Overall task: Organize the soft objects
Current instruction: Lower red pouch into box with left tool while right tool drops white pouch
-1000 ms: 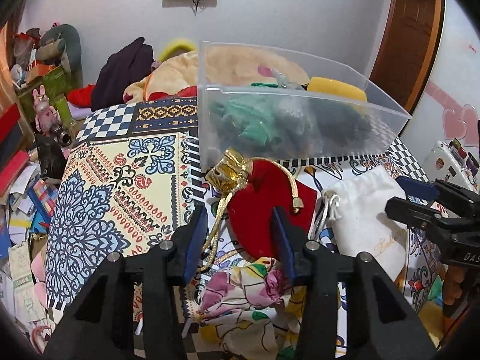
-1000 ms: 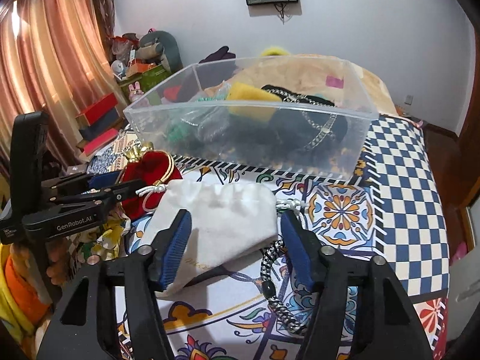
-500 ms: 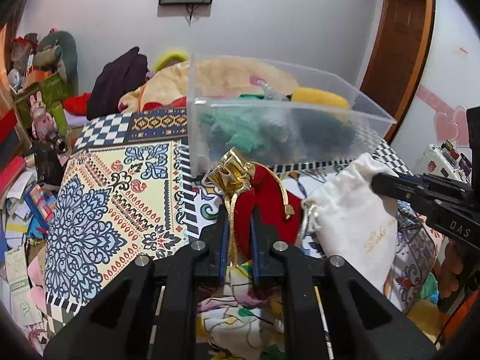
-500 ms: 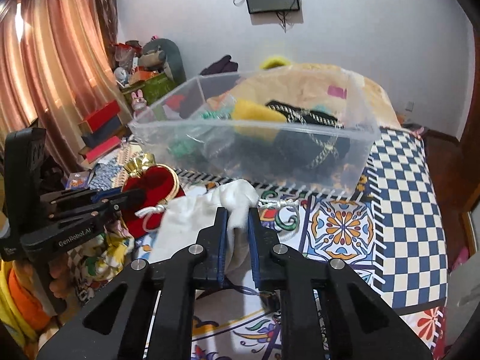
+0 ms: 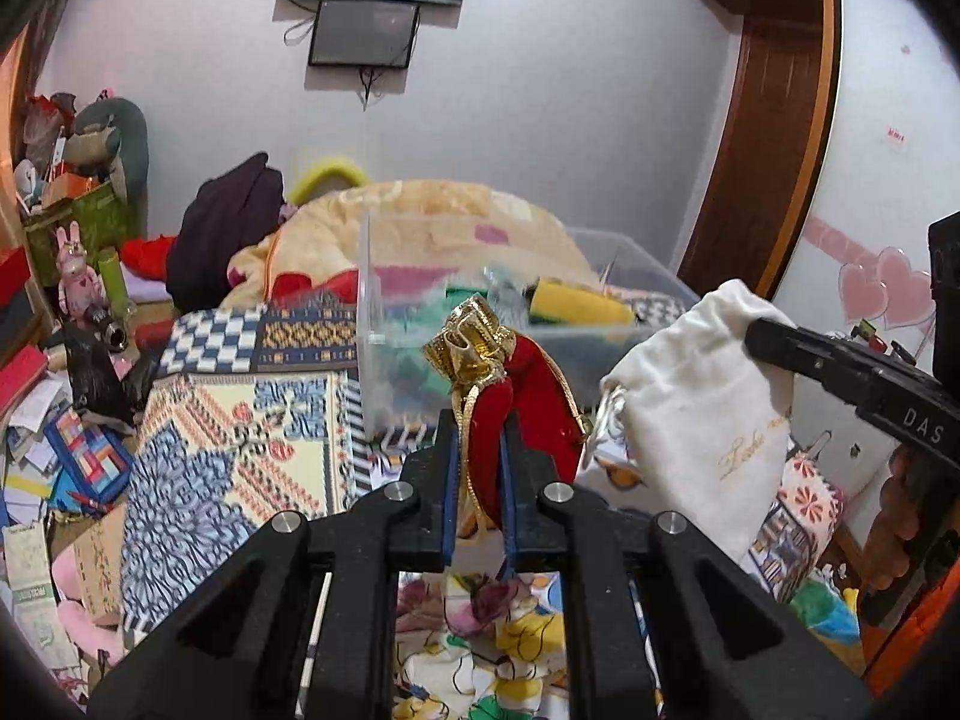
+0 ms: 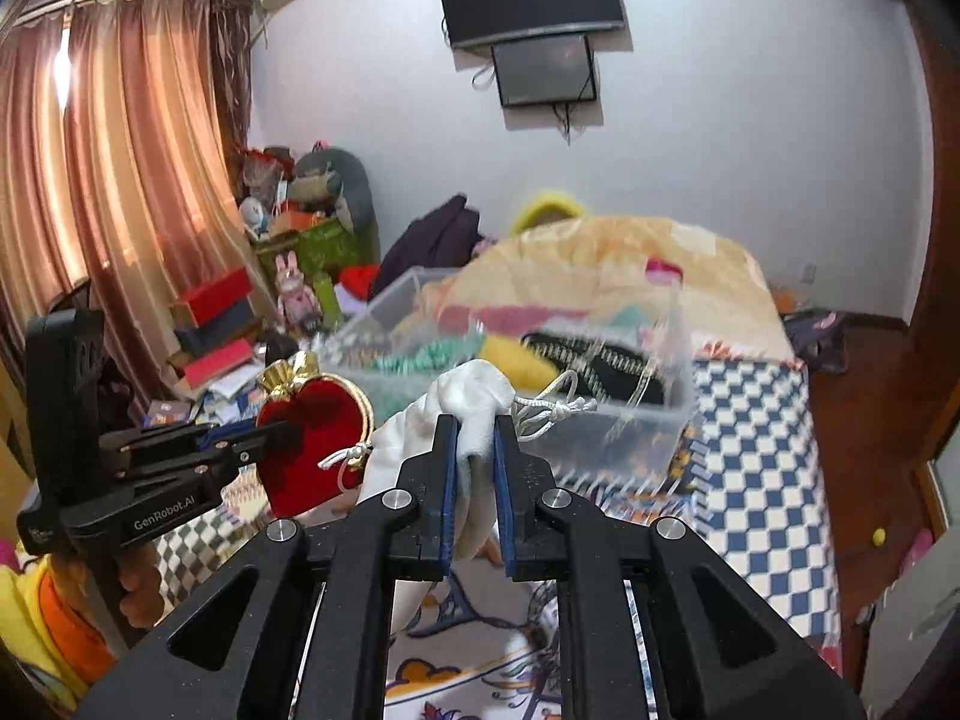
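Note:
My left gripper (image 5: 478,429) is shut on a red velvet pouch (image 5: 528,396) with a gold top and holds it off the bed; the pouch also shows in the right wrist view (image 6: 312,438). My right gripper (image 6: 475,429) is shut on a white drawstring pouch (image 6: 474,396) and holds it raised; it hangs to the right in the left wrist view (image 5: 702,420). A clear plastic bin (image 5: 372,324) holding green, yellow and black soft items stands just beyond both pouches, also in the right wrist view (image 6: 630,426).
A floral cloth (image 5: 480,630) lies on the patterned bedspread (image 5: 240,438) under my left gripper. A beige blanket (image 6: 600,264) and dark clothes (image 5: 228,222) are piled behind the bin. Clutter and boxes (image 6: 216,324) line the left side.
Both grippers closed on their pouches, then lifted them off the bed towards the bin. The views tilted up.

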`<state>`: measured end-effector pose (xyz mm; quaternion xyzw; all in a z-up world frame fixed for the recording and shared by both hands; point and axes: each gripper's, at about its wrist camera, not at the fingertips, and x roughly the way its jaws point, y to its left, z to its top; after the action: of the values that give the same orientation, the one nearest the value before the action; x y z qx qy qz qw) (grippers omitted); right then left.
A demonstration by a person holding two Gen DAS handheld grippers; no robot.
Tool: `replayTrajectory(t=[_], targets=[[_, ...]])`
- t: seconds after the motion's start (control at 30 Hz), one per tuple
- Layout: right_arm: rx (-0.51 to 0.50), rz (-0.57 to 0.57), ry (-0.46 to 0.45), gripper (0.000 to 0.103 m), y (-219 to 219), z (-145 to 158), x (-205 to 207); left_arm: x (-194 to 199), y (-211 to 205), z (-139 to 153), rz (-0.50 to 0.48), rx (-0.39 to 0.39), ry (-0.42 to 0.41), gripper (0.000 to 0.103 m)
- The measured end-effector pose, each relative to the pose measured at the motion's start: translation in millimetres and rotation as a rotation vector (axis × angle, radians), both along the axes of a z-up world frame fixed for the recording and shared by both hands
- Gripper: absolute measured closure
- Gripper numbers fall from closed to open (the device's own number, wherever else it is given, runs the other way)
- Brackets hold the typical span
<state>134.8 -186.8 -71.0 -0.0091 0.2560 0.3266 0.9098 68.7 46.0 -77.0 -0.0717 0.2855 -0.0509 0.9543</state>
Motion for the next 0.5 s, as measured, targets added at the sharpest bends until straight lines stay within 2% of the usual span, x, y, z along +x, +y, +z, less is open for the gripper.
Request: replayTrajectory(t=[0.23, 0.37, 0.5], targets=[[0.026, -0.061, -0.085, 0.093, -8, 27, 13, 7, 3, 27, 0.014, 0.001, -0.06, 0.092], [0.044, -0.102, -0.11, 0.093, -11, 37, 26, 12, 3, 41, 0.035, 0.024, -0.092, 0.092], [0.051, -0.139, -0.128, 0.093, -9, 41, 35, 27, 6, 46, 0.044, 0.014, -0.103, 0.092]])
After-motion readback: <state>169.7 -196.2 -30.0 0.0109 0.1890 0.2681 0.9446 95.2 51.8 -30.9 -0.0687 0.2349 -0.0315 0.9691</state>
